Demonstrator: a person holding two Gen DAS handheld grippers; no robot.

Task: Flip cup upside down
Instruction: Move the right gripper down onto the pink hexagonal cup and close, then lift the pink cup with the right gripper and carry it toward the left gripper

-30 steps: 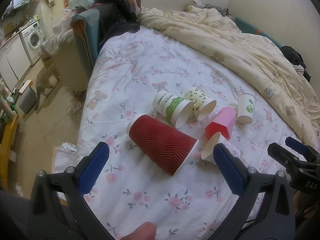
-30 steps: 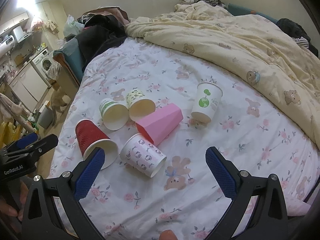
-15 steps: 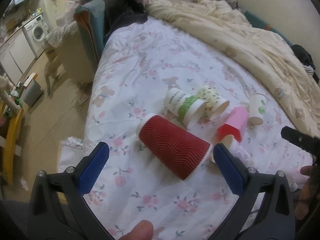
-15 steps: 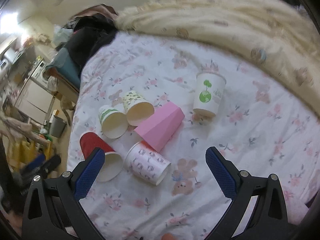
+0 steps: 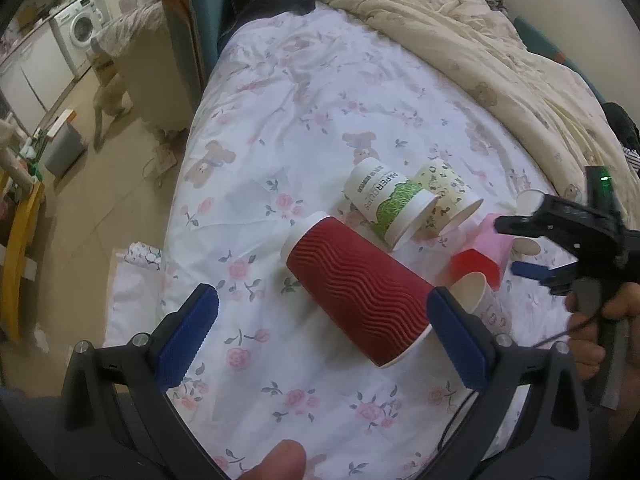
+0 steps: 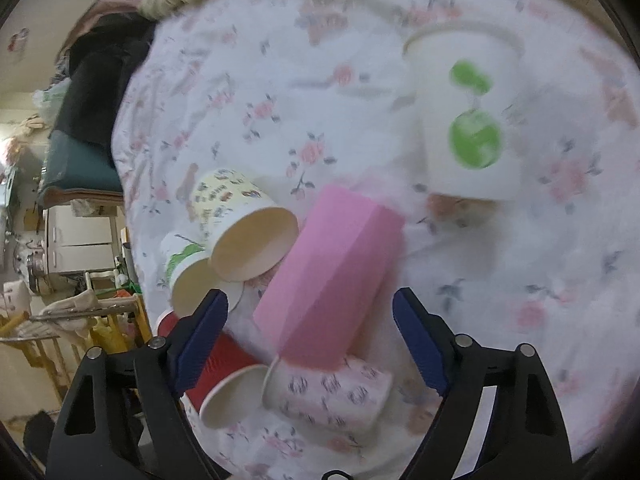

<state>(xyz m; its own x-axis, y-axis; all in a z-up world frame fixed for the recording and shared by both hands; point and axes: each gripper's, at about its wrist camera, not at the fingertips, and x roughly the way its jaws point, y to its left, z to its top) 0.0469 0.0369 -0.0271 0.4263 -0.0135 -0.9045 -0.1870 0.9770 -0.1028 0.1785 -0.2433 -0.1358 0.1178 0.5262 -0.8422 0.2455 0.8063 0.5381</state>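
Several cups lie on a flowered bed sheet. A red ribbed cup lies on its side between my open left gripper's fingers. A pink cup lies on its side just ahead of my open right gripper, partly between the fingers. A white cup with a green print stands rim-up beyond it. Near the pink cup, on their sides, lie a yellow patterned cup, a green-and-white cup and a pink-printed cup. The right gripper also shows in the left wrist view.
A cream quilt is bunched along the far and right side of the bed. The bed's left edge drops to the floor, with a washing machine, a bin and a yellow frame there. Dark clothes lie at the head end.
My right gripper has dropped down and forward, close over the pink cup; its view is blurred by motion. My left gripper has closed in on the red cup. Both stay open.
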